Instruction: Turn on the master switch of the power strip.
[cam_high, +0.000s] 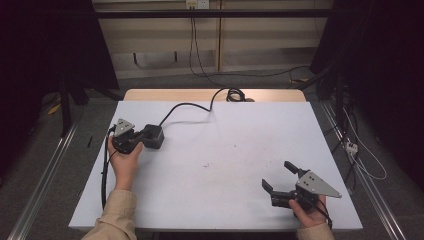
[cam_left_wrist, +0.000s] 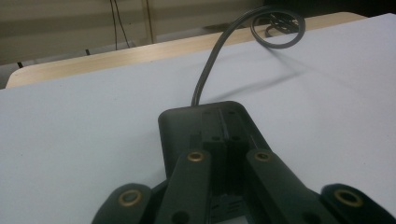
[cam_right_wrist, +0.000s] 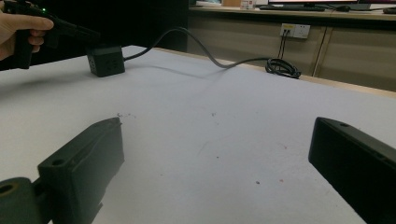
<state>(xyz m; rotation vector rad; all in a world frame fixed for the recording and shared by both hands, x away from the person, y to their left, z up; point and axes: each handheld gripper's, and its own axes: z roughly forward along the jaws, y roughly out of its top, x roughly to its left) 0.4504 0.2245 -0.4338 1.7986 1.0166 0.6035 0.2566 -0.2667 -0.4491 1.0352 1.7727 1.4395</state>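
The left gripper (cam_high: 141, 138) has its jaws clamped on a black power block (cam_high: 153, 136) at the far left of the white table (cam_high: 220, 165), while the right gripper (cam_high: 278, 177) rests near right, jaws wide and empty. The block's cable (cam_high: 187, 106) runs to a coil (cam_high: 234, 94) at the far edge. Pulling the block nearer may tighten that cable and twist it out of the grip.
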